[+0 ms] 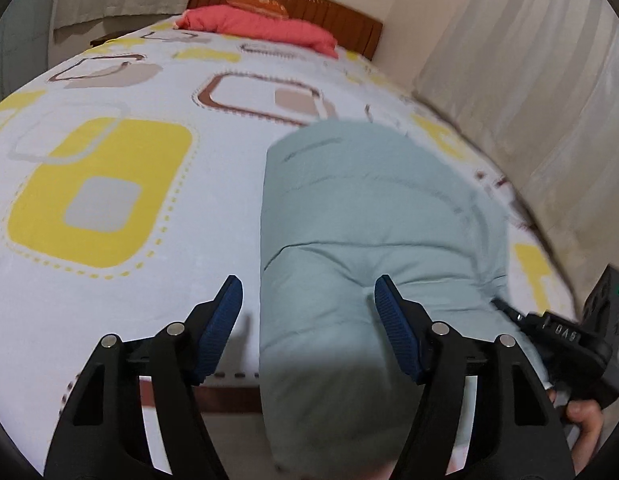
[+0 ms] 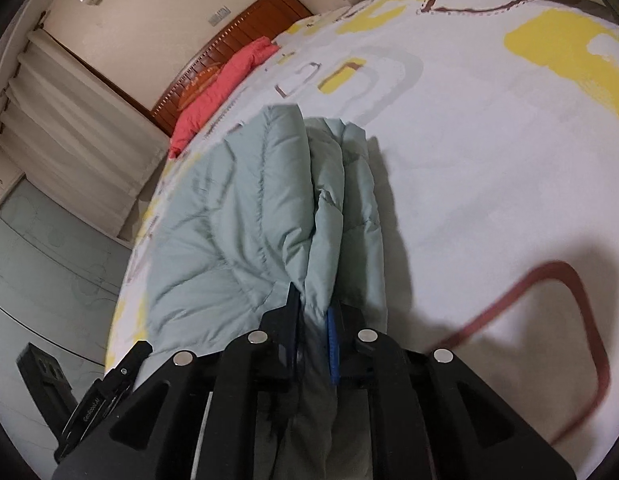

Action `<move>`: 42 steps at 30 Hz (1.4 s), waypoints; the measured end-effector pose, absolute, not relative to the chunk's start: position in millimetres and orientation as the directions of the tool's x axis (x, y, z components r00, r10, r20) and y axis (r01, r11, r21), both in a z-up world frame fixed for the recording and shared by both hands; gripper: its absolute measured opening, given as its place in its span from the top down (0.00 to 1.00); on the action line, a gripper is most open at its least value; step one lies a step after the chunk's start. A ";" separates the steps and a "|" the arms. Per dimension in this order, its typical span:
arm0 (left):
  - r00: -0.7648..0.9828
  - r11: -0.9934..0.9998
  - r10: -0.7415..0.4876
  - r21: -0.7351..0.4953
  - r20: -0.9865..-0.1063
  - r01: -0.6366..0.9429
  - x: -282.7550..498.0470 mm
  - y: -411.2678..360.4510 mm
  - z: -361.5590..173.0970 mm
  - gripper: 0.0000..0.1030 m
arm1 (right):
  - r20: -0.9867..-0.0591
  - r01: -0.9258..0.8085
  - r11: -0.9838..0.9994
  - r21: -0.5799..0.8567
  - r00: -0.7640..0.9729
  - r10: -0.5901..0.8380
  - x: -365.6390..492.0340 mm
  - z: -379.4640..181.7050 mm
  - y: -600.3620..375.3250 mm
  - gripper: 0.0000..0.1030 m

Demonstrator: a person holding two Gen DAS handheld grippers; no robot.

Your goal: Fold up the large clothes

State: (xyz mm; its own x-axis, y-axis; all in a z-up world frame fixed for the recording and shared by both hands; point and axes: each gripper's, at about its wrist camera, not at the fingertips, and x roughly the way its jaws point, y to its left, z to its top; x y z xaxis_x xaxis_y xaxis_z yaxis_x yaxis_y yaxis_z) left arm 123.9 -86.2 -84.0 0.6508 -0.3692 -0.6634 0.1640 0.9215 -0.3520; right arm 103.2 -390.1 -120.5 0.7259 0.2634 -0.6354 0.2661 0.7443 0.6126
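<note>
A pale green quilted jacket (image 1: pixel 369 216) lies folded lengthwise on the bed, its near end hanging over the front edge. My left gripper (image 1: pixel 309 300) is open just above the jacket's left edge; one blue pad is over the sheet, the other over the jacket. In the right wrist view the jacket (image 2: pixel 237 220) is bunched into upright folds. My right gripper (image 2: pixel 313 312) is shut on a fold of the jacket's near edge. The right gripper also shows in the left wrist view (image 1: pixel 565 332) at the jacket's right side.
The bed sheet (image 1: pixel 109 288) is white with yellow and brown squares. A red pillow (image 1: pixel 261 26) lies by the wooden headboard (image 1: pixel 317 4). Curtains (image 1: pixel 549 80) hang close along the bed's right side. The floor (image 2: pixel 41 264) lies beyond the bed edge.
</note>
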 end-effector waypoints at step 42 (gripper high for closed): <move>0.599 0.946 -0.323 -0.269 -0.733 0.181 222.9 -148.6 -92.4 0.43 | -0.669 0.238 0.825 0.513 0.713 0.210 175.9 -109.5 -384.2 0.95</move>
State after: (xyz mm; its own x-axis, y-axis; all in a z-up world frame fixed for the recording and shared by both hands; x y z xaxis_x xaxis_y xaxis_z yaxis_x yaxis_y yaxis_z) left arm 222.9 -148.6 -92.4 0.5987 -0.3232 -0.7329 0.1808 0.9459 -0.2695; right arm 175.9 -384.2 -109.5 0.7129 0.2104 -0.6690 0.2381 0.8247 0.5131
